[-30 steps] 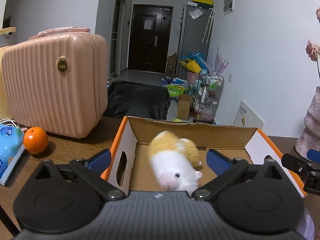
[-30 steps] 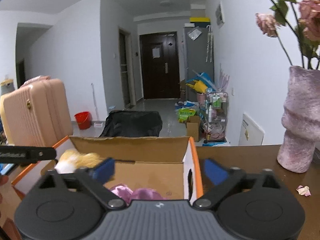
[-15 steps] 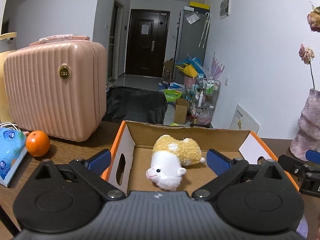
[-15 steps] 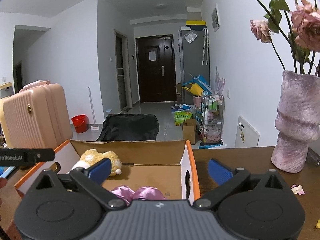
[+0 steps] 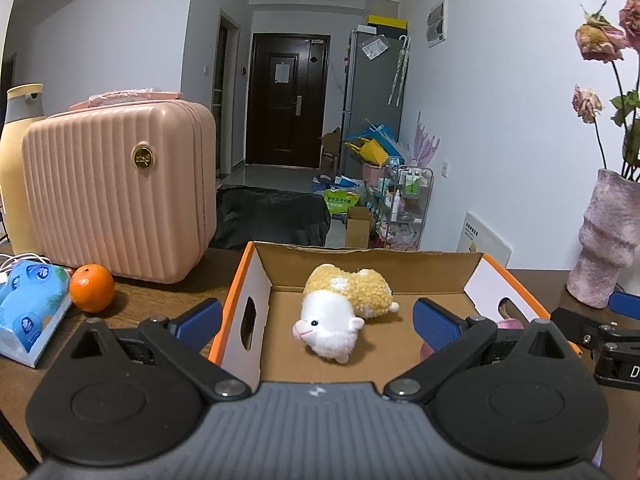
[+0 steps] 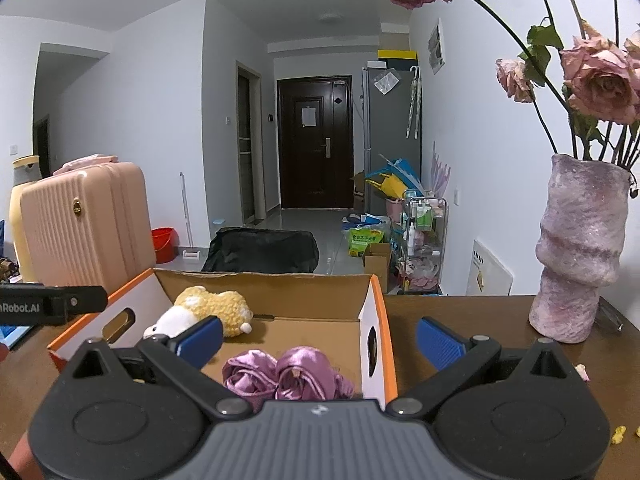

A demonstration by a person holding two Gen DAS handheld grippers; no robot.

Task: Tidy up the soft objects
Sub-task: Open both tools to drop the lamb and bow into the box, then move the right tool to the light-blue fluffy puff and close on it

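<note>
Cardboard box [image 5: 362,256] with orange edges sits open on the brown desk [image 5: 160,286], and a white and yellow plush toy [image 5: 340,306] lies on its side on the box floor near the back wall, with a bundle of purple satin cloth [image 6: 286,376] lying at the right front corner. Left gripper [image 5: 316,320] hangs over the near edge of the box, jaws spread and holding nothing. Right gripper [image 6: 318,340] hangs just beside it, jaws likewise spread and empty, straddling the right wall of the box, with a mottled pink vase [image 6: 582,248] of wilted roses to its right.

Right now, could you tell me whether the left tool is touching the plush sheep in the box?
Apart. In the left wrist view the left tool is open, and the plush sheep lies on the box floor beyond its pads.
</note>
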